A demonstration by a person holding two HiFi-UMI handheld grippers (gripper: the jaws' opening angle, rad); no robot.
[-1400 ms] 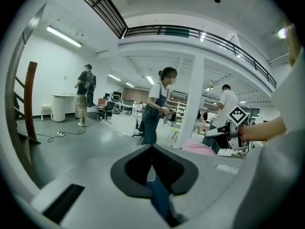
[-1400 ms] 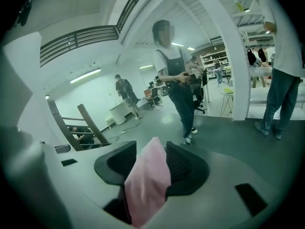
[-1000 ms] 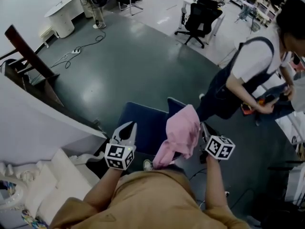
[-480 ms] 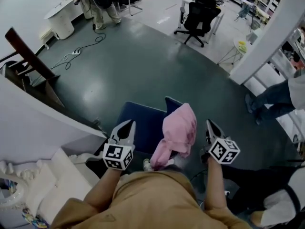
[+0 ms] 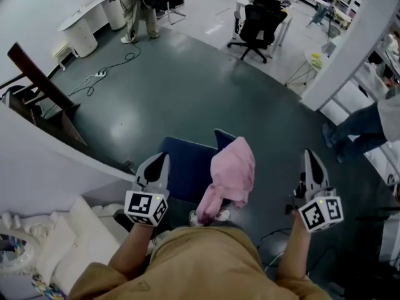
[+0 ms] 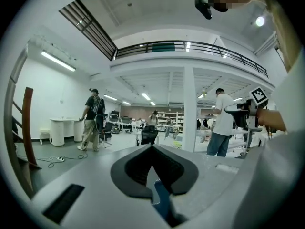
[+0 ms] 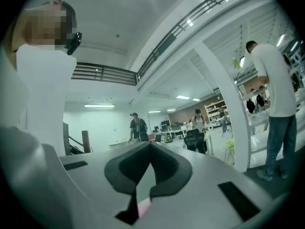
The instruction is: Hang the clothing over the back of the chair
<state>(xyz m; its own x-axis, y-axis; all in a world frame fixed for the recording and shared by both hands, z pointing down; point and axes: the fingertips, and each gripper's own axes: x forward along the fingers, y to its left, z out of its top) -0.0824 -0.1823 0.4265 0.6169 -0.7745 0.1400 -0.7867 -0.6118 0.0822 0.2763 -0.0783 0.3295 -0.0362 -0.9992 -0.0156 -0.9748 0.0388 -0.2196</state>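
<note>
A pink garment [image 5: 232, 170] lies draped over the back of a blue chair [image 5: 184, 167] just in front of me, one end hanging down toward my side. My left gripper [image 5: 161, 157] hovers over the chair's left part, shut and holding nothing. My right gripper [image 5: 310, 154] is well to the right of the garment, apart from it, also shut and empty. In the left gripper view the jaws [image 6: 152, 146] meet at the tips and point out level into the hall. The right gripper view shows the same for the right gripper [image 7: 151, 143].
White furniture [image 5: 56, 230] stands close at my lower left, with a dark wooden stair rail [image 5: 37, 74] behind it. A black office chair [image 5: 259, 20] and a standing person [image 5: 134, 5] are far back. A white column [image 5: 350, 49] and another person [image 5: 369, 124] are at right.
Both grippers have risen. The right one has swung out to the right, away from the pink garment it was beside. The garment stays on the chair back.
</note>
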